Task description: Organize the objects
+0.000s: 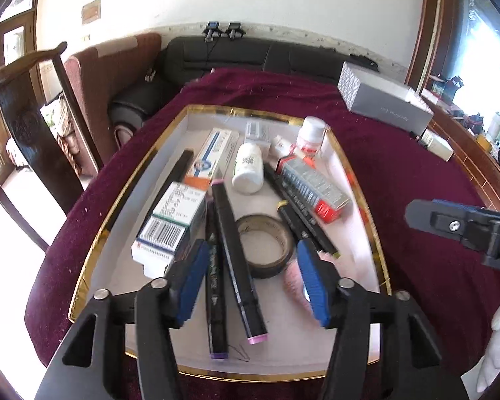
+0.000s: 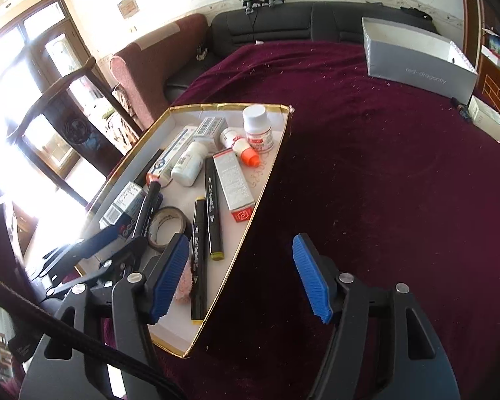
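Note:
A gold-rimmed white tray [image 1: 236,112] on a maroon cloth holds black markers, a tape roll [image 1: 266,270], a white bottle [image 1: 248,166], a barcode box [image 1: 170,223] and a red-and-grey box [image 1: 313,186]. My left gripper [image 1: 251,280] hangs open over the tray's near end. A pink-capped marker [image 1: 236,266] and a purple-capped one [image 1: 213,300] lie loose below its blue pads. My right gripper [image 2: 240,276] is open and empty, straddling the tray's right rim [image 2: 255,215], with yellow-capped markers [image 2: 200,266] just left of it.
A grey open shoebox [image 2: 416,63] stands at the cloth's far right, with a small white box [image 2: 486,120] beside it. A black sofa [image 2: 283,23] runs along the back wall. A dark wooden chair [image 1: 33,116] stands to the left. Maroon cloth [image 2: 383,183] spreads right of the tray.

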`<state>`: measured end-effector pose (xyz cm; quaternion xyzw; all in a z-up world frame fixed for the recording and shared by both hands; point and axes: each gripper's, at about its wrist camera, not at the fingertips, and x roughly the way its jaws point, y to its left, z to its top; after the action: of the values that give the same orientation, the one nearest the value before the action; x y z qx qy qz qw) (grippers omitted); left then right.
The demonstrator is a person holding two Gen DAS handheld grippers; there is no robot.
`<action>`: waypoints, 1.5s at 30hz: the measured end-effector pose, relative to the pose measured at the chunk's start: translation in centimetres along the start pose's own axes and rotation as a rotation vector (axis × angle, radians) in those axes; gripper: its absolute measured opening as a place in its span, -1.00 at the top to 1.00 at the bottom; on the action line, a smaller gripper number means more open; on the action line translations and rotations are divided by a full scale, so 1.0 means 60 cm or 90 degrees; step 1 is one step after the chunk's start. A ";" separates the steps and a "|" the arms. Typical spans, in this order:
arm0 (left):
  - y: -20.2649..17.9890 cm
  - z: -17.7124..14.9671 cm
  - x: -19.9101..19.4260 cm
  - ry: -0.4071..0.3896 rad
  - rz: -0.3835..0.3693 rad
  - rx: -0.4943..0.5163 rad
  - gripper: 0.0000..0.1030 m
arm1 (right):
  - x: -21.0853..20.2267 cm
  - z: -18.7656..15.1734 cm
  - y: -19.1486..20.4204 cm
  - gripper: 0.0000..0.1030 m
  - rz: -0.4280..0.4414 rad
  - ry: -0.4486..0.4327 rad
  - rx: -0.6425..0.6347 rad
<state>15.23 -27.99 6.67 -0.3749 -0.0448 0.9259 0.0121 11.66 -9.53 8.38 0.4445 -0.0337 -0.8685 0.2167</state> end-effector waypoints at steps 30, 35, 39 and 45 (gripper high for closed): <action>-0.009 0.042 -0.121 -0.161 0.170 -0.049 -0.85 | -0.065 -0.027 0.008 -0.55 -0.111 -0.161 -0.016; -0.020 0.035 -0.142 -0.175 0.172 -0.042 -0.85 | -0.080 -0.035 0.008 -0.55 -0.107 -0.175 -0.016; -0.022 0.036 -0.177 -0.195 0.168 -0.048 -0.85 | -0.092 -0.042 0.013 -0.55 -0.102 -0.184 -0.015; -0.029 0.040 -0.226 -0.228 0.189 -0.046 -0.85 | -0.108 -0.048 0.042 -0.57 -0.094 -0.203 -0.052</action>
<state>23.29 -27.22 17.97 -0.2074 -0.0240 0.9670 -0.1461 18.11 -8.80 12.22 0.2932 0.0005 -0.9423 0.1618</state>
